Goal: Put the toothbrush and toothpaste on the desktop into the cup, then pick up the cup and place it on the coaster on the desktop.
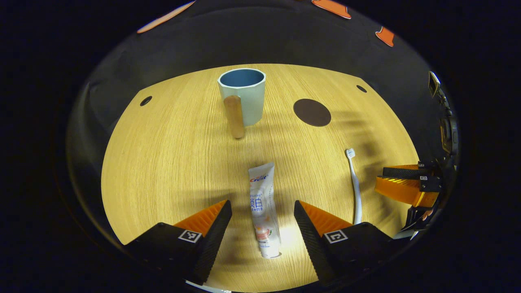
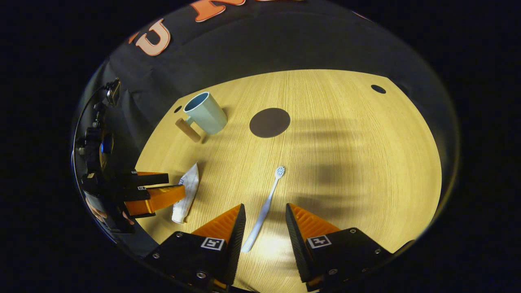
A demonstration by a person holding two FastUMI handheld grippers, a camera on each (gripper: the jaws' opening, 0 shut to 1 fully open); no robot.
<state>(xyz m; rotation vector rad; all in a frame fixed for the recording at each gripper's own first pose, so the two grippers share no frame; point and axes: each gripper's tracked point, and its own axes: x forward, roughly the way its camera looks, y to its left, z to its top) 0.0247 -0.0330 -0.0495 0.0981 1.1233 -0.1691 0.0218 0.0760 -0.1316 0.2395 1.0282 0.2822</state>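
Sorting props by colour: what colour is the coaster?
Dark brown coaster, clearest in the right gripper view.

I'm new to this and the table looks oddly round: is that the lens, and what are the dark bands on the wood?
Left gripper view: fisheye bends the table edges; soft shadows cross the wood near the coaster, and a bright patch lies by the toothpaste. Right gripper view: same bulge, with banded shadows right of the toothbrush; the cup stays sharp.

- The left gripper view is aimed down along its fingers from near above the toothpaste [image 1: 263,209].
- The right gripper view is aimed likewise over the toothbrush [image 2: 264,208].
- The cup [image 1: 243,97], coaster [image 1: 312,112] and desktop [image 1: 171,154] are shared.
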